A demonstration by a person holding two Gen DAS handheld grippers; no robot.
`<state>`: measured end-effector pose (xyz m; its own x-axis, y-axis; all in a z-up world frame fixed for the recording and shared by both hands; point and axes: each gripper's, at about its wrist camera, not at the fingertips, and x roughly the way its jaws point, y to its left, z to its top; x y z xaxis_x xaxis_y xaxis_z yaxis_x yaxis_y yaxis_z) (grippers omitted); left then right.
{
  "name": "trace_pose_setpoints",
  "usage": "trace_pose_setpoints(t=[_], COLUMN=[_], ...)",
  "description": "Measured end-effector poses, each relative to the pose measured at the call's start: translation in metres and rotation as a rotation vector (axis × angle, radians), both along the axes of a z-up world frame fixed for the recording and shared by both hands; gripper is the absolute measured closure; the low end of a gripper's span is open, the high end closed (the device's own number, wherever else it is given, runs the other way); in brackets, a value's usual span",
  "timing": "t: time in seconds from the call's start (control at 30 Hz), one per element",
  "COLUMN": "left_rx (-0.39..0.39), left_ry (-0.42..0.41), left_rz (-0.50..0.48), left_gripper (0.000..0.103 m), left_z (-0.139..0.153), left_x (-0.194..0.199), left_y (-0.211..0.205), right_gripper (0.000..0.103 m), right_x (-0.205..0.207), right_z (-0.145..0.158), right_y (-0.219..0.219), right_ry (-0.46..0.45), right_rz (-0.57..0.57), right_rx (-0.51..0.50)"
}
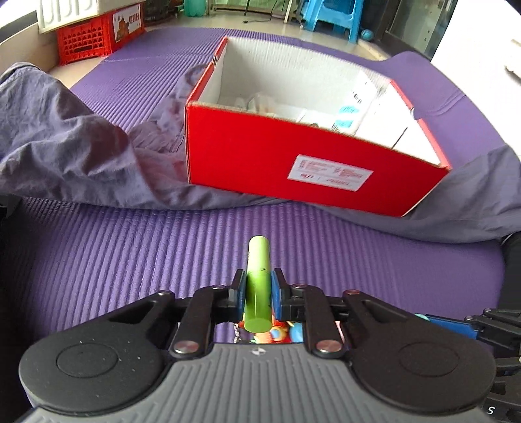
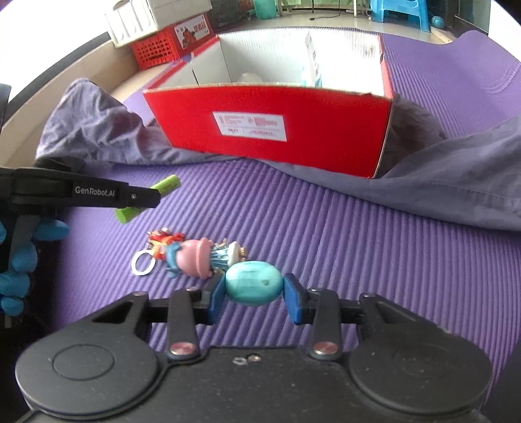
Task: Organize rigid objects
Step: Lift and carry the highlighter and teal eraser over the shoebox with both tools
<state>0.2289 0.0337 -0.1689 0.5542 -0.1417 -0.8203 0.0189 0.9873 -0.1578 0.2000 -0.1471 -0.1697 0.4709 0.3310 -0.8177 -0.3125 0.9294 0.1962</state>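
Observation:
My left gripper (image 1: 257,283) is shut on a lime-green tube (image 1: 258,260), held above the purple mat and pointing toward the red box (image 1: 293,156). The right wrist view shows that same left gripper (image 2: 143,198) at the left, with the green tube (image 2: 169,185) sticking out of both sides. My right gripper (image 2: 254,288) is shut on a glossy teal egg-shaped object (image 2: 250,279), its blue pads pressing on both ends. Keychain figures (image 2: 189,257) with a metal ring lie on the mat just beyond it. The red box (image 2: 270,130) stands open-topped with several items inside.
A crumpled grey cloth (image 1: 65,146) lies under and around the box, bunched high at the left and right. The ribbed purple mat (image 2: 325,227) covers the floor. A red crate (image 1: 84,42) and a blue stool (image 1: 332,16) stand far behind.

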Motion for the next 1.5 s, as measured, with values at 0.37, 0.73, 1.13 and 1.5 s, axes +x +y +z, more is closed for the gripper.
trace_pose_setpoints(t=[0.37,0.73,1.13,1.5], left_rx=[-0.103,-0.088,-0.052,-0.043], left_ry=[-0.076,-0.168,-0.156,-0.06], left_rz=[-0.005,-0.019,-0.048,-0.055], left_gripper=[0.087,0.087,0.087,0.087], left_z=[0.061,0.116,0.116,0.067], left_x=[-0.015,0.01,0.082,0.158], left_y=[-0.002,-0.009,-0.019,-0.025], right_gripper=[0.066,0.066,0.066,0.066], right_x=[-0.011,0.019,0.09,0.143], right_z=[0.067,0.127,0.126,0.077], right_y=[-0.007,-0.016,-0.018,-0.003], right_ry=[-0.13,-0.268,-0.283,-0.213], right_rz=[-0.017,-0.046,-0.124,-0.09], right_rx=[0.054,0.051,0.0,-0.089])
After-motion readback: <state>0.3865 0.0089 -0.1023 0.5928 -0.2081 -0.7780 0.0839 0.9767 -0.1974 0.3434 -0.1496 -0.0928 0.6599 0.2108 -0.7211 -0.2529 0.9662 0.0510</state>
